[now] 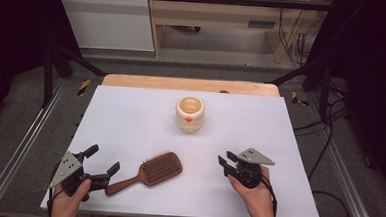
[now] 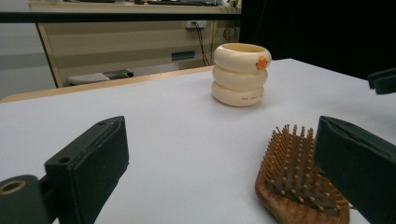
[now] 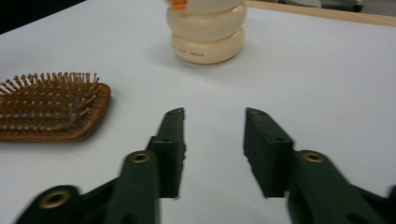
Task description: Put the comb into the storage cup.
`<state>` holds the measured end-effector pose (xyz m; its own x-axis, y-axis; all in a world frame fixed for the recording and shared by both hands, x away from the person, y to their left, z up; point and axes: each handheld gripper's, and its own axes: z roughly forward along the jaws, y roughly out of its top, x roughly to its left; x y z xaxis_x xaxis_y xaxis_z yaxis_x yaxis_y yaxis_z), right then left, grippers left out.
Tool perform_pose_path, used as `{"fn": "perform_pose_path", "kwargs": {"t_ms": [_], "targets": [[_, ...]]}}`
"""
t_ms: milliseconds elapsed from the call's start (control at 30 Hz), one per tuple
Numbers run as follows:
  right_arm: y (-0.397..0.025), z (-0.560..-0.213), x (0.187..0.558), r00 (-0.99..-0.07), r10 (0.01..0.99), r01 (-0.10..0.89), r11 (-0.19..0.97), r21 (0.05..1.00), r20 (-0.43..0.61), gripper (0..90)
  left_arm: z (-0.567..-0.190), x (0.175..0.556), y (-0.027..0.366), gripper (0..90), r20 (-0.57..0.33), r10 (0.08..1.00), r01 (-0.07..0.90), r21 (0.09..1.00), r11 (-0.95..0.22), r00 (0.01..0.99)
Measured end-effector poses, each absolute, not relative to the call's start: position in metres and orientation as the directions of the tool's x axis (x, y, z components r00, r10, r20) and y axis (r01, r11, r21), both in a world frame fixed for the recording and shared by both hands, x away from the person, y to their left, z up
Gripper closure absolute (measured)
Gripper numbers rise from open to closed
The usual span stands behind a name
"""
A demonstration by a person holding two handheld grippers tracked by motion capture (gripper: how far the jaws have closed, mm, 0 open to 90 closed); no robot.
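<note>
Wooden hairbrush (image 1: 152, 171) is laid beside the wide-spread left gripper (image 1: 103, 160). Cream ringed cup (image 1: 189, 114) is seen empty. Right gripper (image 1: 225, 159) is held narrowly parted, gripping nothing.

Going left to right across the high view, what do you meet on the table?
Left gripper → hairbrush → cream cup → right gripper.
</note>
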<state>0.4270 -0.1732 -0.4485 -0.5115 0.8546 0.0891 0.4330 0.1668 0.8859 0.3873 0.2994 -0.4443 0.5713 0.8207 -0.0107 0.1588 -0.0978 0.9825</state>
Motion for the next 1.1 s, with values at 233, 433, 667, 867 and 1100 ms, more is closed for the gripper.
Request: {"fn": "perform_pose_path", "kwargs": {"t_ms": [233,433,667,867,1100], "targets": [[-0.21,-0.452,0.412,-0.436,0.895,0.421,0.112,0.9,0.092,23.1,-0.435,0.389,0.292,3.3,0.001,0.807,0.183,0.974,-0.135,0.591],[-0.227,-0.454,0.411,-0.399,0.912,0.393,0.077,0.916,0.095,7.7,-0.423,0.394,0.279,3.4,0.024,0.783,0.237,0.947,-0.217,0.622],[-0.229,-0.46,0.408,-0.417,0.903,0.387,0.07,0.92,0.106,6.8,-0.407,0.401,0.268,3.4,0.037,0.748,0.292,0.907,-0.304,0.662],[-0.226,-0.461,0.408,-0.424,0.899,0.387,0.076,0.919,0.104,6.8,-0.406,0.403,0.257,3.7,0.043,0.72,0.345,0.857,-0.383,0.693],[-0.224,-0.462,0.408,-0.432,0.896,0.392,0.085,0.916,0.101,6.9,-0.414,0.404,0.247,4.0,0.05,0.688,0.388,0.795,-0.466,0.724]]}}
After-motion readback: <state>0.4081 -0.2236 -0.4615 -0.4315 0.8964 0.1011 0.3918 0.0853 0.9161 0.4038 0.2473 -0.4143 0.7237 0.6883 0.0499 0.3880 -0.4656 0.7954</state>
